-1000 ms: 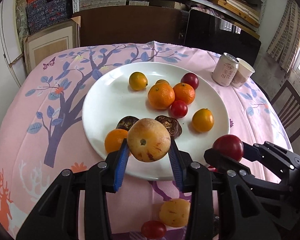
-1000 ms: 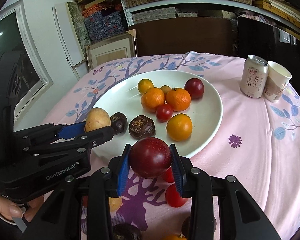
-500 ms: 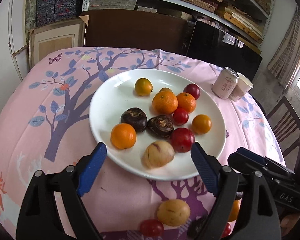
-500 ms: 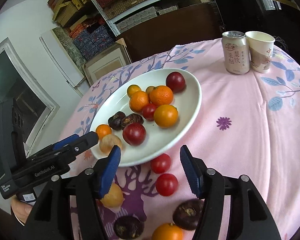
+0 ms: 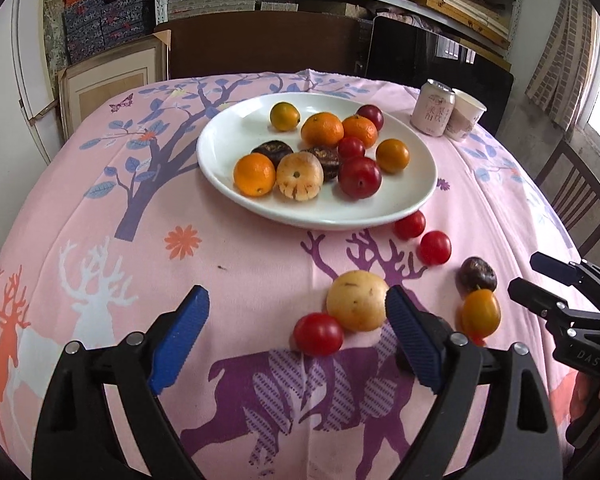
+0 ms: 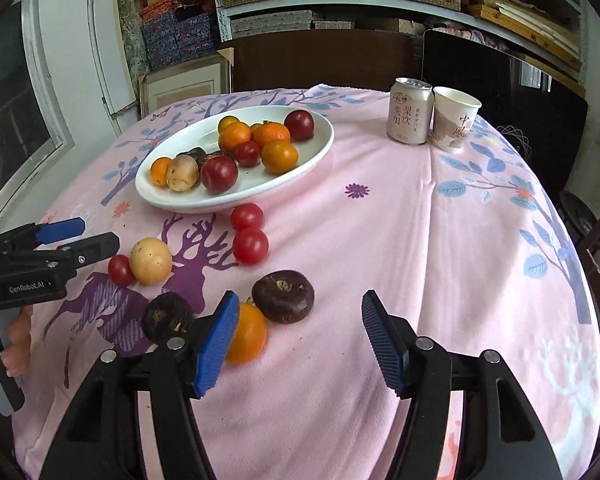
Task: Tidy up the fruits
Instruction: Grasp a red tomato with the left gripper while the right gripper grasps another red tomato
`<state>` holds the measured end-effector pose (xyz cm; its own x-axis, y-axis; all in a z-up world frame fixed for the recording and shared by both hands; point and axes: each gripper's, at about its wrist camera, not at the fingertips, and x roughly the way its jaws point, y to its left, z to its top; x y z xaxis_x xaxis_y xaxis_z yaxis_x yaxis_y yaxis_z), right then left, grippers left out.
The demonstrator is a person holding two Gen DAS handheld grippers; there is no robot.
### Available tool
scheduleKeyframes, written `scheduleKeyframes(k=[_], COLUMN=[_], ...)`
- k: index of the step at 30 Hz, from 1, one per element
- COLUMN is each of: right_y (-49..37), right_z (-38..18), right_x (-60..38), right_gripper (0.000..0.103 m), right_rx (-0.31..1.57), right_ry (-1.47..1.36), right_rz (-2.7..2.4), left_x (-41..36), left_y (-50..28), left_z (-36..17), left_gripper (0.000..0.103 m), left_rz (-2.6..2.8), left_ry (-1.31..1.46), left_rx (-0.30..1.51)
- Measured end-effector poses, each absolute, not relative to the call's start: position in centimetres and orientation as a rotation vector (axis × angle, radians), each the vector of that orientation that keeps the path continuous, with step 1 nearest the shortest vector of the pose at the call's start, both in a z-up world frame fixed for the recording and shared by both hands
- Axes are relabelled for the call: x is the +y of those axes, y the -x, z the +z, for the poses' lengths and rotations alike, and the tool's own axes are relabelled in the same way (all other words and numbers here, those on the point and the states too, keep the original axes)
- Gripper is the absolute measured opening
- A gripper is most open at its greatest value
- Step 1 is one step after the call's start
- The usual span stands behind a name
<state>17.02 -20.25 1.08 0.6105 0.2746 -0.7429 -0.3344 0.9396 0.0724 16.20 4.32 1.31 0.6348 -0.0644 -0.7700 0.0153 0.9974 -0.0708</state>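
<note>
Left gripper [image 5: 296,334]: jaws opening wide, empty, low over pink printed tablecloth [image 5: 236,280]. Right gripper [image 6: 296,340]: jaws part open, empty.

Round white plate [image 5: 380,216]: heaped with fruit.

Loose on cloth: tan round fruit [image 5: 357,300] touching small red tomato [image 5: 318,334]; orange citrus [image 6: 246,334] against right gripper's left pad.

Risk: pad nudging round fruit, rolling off table edge; pinching two touching pieces together.

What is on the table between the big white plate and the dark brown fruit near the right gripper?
Two small red tomatoes, side by side on the pink cloth, lie between the plate and the dark brown fruit. The right wrist view shows this best.
</note>
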Motion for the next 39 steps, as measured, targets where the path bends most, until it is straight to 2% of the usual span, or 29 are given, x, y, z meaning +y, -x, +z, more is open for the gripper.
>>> scheduleKeyframes(k=[3,6,11,12,14,16,17,19,28,36,38,39], right_y=[-15.6,-14.4,-13.4,-13.3,-13.0,-12.9,-12.9,-12.9,-13.9,-13.9,-13.9,-13.9], right_z=[0.6,-0.1,-0.6,-0.7,-1.0,-1.4,-1.7,-2.3,-2.5,-2.7,-2.6,-2.6], right_x=[-19.6,-18.9,-18.1,-17.9,-17.3,-16.7,-16.5,-15.9,-13.9,-13.7,-13.6,-13.7], right_gripper=[0.064,0.064,0.064,0.064,0.064,0.064,0.062,0.052,0.042,0.041,0.031,0.03], right_rx=[0.865,0.878,0.892,0.895,0.903,0.918,0.926,0.944,0.937,0.906,0.901,0.902], right_ry=[0.062,0.067,0.061,0.067,0.091,0.115,0.127,0.151,0.172,0.135,0.133,0.125], right_rz=[0.386,0.406,0.447,0.453,0.463,0.463,0.463,0.463,0.407,0.358,0.359,0.361], left_x=[4.3,4.4,3.8,3.6,3.1,2.9,2.8,2.6,2.6,2.6,2.7,2.7], left_y=[-15.8,-15.8,-16.0,-16.0,-15.9,-15.8,-15.8,-15.7,-15.8,-15.8,-15.7,-15.7], left_z=[0.2,-0.5,-2.1,-2.3,-2.3,-2.2,-2.2,-2.2,-2.3,-2.4,-2.4,-2.4], left_gripper=[0.087,0.079,0.051,0.05,0.035,0.03,0.03,0.03,0.03,0.031,0.031,0.031], left_rz=[-0.064,-0.089,-0.135,-0.132,-0.146,-0.161,-0.159,-0.153,-0.155,-0.153,-0.153,-0.155], left_ry=[0.039,0.037,0.014,-0.005,-0.041,-0.049,-0.06,-0.071,-0.063,-0.064,-0.06,-0.055], left_rx=[0.909,0.932,0.979,0.97,0.94,0.924,0.92,0.915,0.913,0.898,0.893,0.893])
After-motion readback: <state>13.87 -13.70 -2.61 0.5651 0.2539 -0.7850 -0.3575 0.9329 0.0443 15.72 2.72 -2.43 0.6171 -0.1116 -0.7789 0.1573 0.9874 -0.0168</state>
